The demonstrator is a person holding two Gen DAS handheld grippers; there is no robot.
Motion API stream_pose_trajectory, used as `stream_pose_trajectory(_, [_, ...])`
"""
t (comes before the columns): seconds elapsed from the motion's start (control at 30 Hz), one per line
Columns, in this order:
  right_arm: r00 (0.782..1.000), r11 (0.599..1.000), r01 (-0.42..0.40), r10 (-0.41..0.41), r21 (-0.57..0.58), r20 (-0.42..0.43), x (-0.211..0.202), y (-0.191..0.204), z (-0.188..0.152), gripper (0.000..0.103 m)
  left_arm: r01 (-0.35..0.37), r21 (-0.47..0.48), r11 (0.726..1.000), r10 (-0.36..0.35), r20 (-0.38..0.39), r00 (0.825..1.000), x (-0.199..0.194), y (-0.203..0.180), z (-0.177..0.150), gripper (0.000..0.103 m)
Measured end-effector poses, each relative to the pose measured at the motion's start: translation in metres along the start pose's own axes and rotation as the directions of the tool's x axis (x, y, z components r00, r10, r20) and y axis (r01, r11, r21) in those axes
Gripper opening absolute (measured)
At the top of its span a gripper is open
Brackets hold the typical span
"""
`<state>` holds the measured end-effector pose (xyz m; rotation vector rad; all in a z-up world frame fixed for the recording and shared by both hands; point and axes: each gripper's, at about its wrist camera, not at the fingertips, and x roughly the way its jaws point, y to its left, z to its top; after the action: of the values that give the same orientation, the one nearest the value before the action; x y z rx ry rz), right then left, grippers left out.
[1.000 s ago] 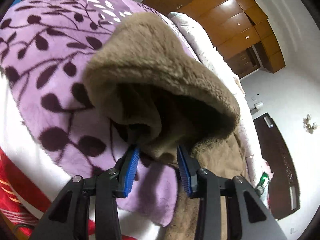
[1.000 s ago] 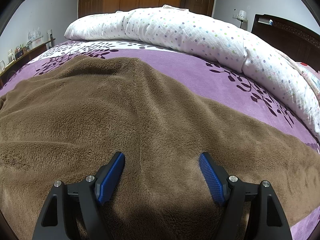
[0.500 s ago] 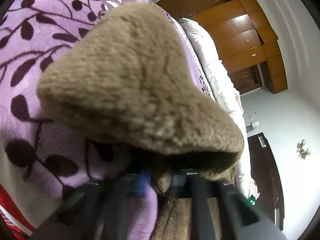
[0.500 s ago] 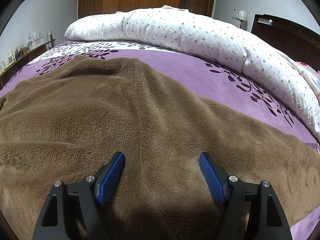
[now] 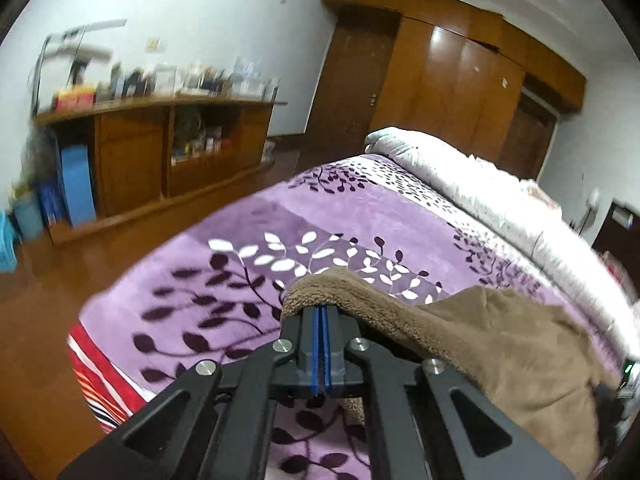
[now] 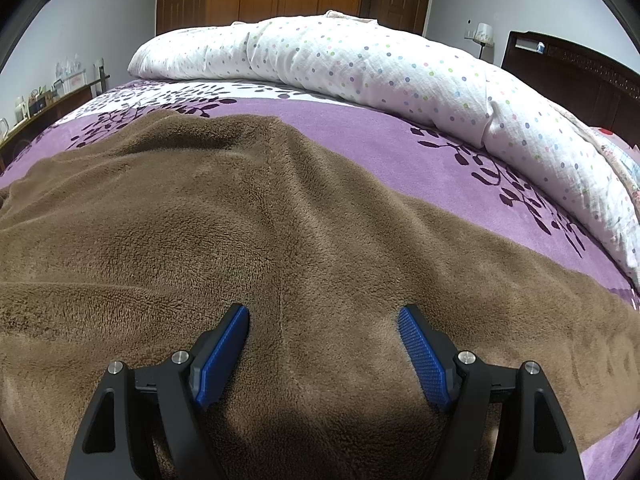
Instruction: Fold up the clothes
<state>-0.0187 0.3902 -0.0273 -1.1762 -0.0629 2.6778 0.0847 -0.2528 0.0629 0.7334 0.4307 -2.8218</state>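
Pinching a fold of the fuzzy brown fleece garment, my left gripper has its blue pads pressed tight together, and the plush edge curls over their tips and drapes off to the right. Around it I see the purple bedspread printed with dark and white leaf sprigs, a red striped cloth at the bed's near corner, and the brown wooden floor beyond. Against the far wall stands a low wooden sideboard with blurred clutter on top and a blue box leaning at its left end; tall glossy wooden wardrobe doors fill the corner. Nothing stands between the held fold and the open bedspread ahead.

My right gripper is spread wide, its blue ribbed pads resting down on the fleece with a broad flat stretch of it between them, not squeezed. Behind the garment lies a long rolled white quilt with coloured dots across the bed, then a dark wooden headboard and a small table lamp at right.

No writing or label is legible anywhere; the sideboard's items are too blurred.

The garment lies spread on the bedspread, its long axis running left to right across the right view, with a seam running away from me between the pads.
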Motion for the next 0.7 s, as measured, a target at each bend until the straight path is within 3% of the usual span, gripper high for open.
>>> stream_pose_trajectory(0.13, [1.000,1.000,0.006,-0.006,-0.003,-0.002,0.001,0.001,0.000,0.079,-0.078,0.099,0.992,0.074,0.037,0.997,0.001,-0.017,-0.010,0.004])
stream_pose_trajectory(0.27, [1.000,1.000,0.011,-0.011,-0.007,-0.004,0.001,0.002,0.000,0.080,-0.167,0.172,0.971,0.155,0.079,0.985,-0.004,-0.019,0.006,0.003])
stream_pose_trajectory(0.33, [1.000,1.000,0.014,-0.014,-0.009,-0.006,0.002,0.002,0.000,0.080,-0.254,0.244,0.936,0.222,0.151,0.963,-0.009,-0.025,0.017,0.003])
stream_pose_trajectory(0.43, [1.000,1.000,0.027,-0.027,-0.012,-0.014,0.003,0.004,0.001,0.080,-0.405,0.261,0.877,0.330,0.288,0.899,-0.028,-0.020,0.040,0.003])
stream_pose_trajectory(0.6, [0.999,0.999,0.036,-0.036,-0.014,-0.019,0.004,0.005,0.000,0.080,-0.398,0.118,0.910,0.358,0.259,0.897,-0.055,0.048,0.080,0.003])
stream_pose_trajectory(0.67, [0.999,0.999,0.039,-0.039,-0.015,-0.020,0.004,0.006,0.000,0.080,-0.345,0.090,0.934,0.322,0.202,0.925,-0.056,0.071,0.078,0.003])
stream_pose_trajectory(0.7, [0.999,0.999,0.042,-0.042,-0.017,-0.020,0.004,0.007,0.000,0.082,-0.288,0.068,0.955,0.275,0.156,0.949,-0.053,0.080,0.074,0.003])
